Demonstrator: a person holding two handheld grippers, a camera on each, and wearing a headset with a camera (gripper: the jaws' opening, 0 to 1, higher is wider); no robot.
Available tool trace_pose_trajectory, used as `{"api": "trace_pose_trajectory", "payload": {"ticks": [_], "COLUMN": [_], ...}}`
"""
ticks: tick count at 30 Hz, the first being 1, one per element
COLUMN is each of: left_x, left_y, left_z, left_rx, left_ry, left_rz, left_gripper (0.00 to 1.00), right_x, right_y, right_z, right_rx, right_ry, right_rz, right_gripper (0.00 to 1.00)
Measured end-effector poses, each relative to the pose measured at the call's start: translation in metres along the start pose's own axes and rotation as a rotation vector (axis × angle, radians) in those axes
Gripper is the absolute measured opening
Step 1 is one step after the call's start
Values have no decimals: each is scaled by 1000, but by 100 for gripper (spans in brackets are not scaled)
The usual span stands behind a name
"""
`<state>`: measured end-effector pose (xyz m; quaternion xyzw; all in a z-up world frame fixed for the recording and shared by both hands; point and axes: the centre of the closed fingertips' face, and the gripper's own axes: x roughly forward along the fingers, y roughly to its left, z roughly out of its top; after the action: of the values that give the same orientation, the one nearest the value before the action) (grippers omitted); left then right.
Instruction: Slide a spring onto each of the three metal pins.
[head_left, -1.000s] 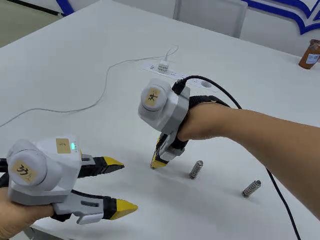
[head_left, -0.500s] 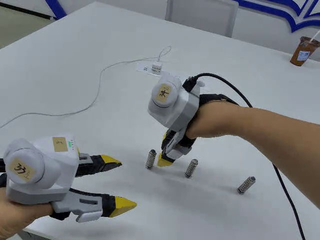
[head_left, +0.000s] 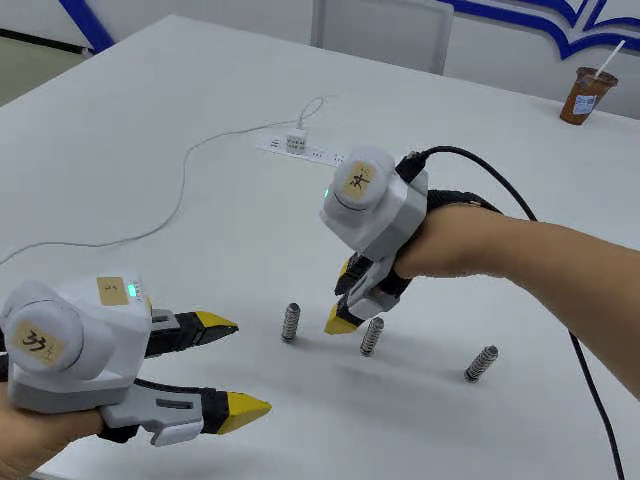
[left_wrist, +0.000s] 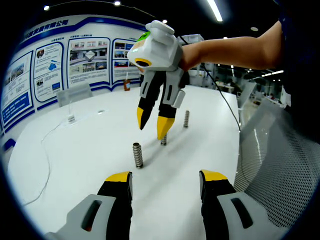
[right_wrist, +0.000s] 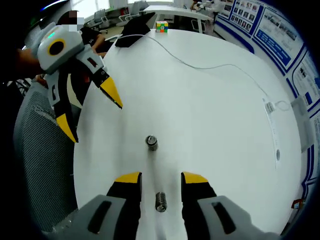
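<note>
The right gripper (head_left: 342, 305), jaws parted and empty, has lifted off the leftmost sprung pin (head_left: 290, 322) and now hangs just beside the middle sprung pin (head_left: 372, 336). The third sprung pin (head_left: 481, 363) stands apart. The left gripper (head_left: 236, 365) is wide open and empty. All three pins seemingly carry springs, so the task looks done.

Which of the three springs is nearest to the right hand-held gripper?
The middle spring, beside the tips of the right hand-held gripper; the left spring and the right spring stand farther off.

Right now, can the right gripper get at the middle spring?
Probably yes: the right gripper is open and poised over the middle spring, which stands in line with the gap between its jaws, nothing in the way.
</note>
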<state>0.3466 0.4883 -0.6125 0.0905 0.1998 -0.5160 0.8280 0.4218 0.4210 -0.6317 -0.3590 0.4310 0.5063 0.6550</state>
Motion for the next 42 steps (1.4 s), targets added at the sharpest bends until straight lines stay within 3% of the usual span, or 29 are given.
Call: {"api": "trace_pose_trajectory", "payload": {"ticks": [19, 42], "left_x": [5, 7], "left_y": [-2, 3], "left_z": [4, 10], "left_rx": [0, 17], "left_ry": [5, 9], "left_rz": [-9, -17], "left_gripper": [56, 57], "right_x": [-22, -52], "right_y": [-4, -7], "right_z": [-32, -81], "right_rx": [124, 252], "right_ry": [-105, -187], "right_rz": [-60, -155], "right_gripper": [40, 45]}}
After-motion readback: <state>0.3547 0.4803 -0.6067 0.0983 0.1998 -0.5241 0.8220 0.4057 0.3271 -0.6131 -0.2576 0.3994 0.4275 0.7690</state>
